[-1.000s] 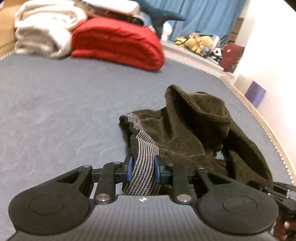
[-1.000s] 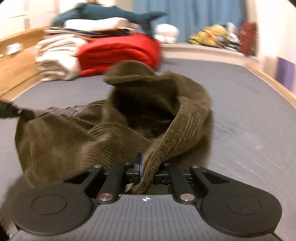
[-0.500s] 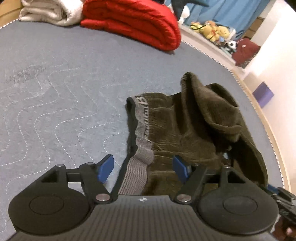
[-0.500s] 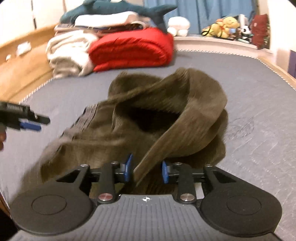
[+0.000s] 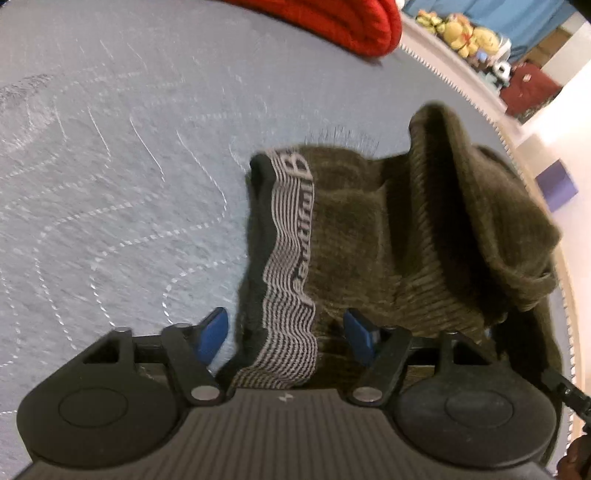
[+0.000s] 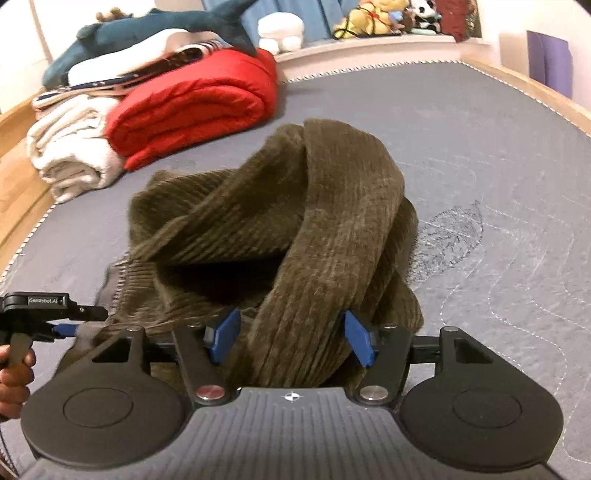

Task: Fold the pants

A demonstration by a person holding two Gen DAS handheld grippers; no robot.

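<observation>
One pair of olive-brown corduroy pants [image 5: 424, 229] lies bunched in a heap on the grey-blue quilted bed [image 5: 110, 166], and two grippers work at its near edge.

The left gripper [image 5: 286, 332] has its blue-padded jaws standing well apart; after springing open they have just narrowed a little. The grey-and-black striped elastic waistband [image 5: 291, 258] runs loose between them, with neither pad pressing it.

The right gripper [image 6: 291, 338] also stands wide, its jaws having just been opening. A thick ribbed fold of the pants passes between the pads; it looks released, though the cloth brushes close to the right pad.

Only the left wrist view shows the waistband with its printed lettering, and the pants spread flatter towards the bed's stitched edge. Only the right wrist view shows the heap rising into a tall arched fold, the left gripper from the side at the left border with a hand [image 6: 14, 376] on its handle, one rolled red blanket [image 6: 192, 107], one folded cream blanket [image 6: 70, 155] and one teal plush shark [image 6: 147, 33] on top of the pile.
</observation>
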